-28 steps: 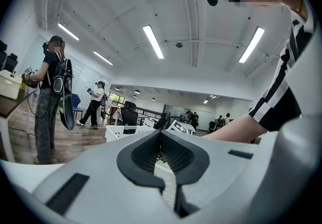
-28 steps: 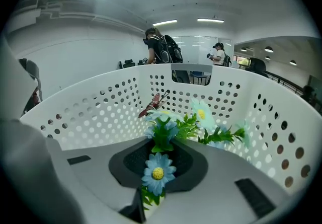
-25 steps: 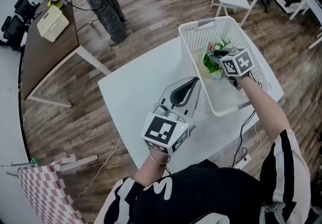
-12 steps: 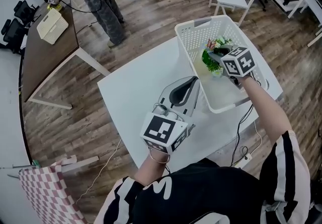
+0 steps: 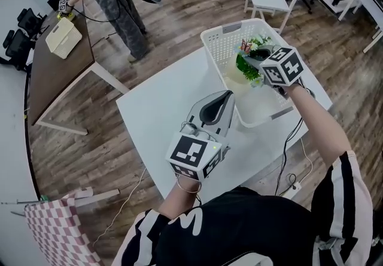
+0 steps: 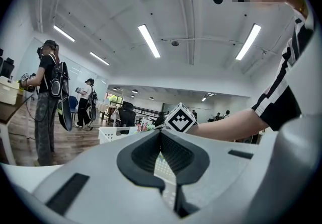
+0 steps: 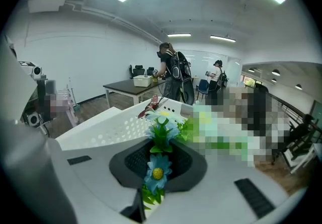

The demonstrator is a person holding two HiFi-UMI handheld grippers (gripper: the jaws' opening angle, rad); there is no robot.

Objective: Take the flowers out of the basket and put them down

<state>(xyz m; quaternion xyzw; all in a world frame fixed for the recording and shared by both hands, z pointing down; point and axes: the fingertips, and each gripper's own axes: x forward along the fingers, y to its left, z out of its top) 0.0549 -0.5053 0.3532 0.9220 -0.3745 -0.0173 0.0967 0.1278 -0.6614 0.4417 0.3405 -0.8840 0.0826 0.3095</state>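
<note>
Just short of the basket (image 5: 222, 36), at its near wall, the left gripper (image 5: 230, 95) points level, its 2 jaws together and empty. Over the basket's inside, the right gripper (image 5: 256, 60) is clamped on the flowers (image 5: 245, 64).

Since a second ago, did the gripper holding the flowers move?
Yes. The right gripper has risen with the flowers, and now sits higher against the white basket's rim.
</note>
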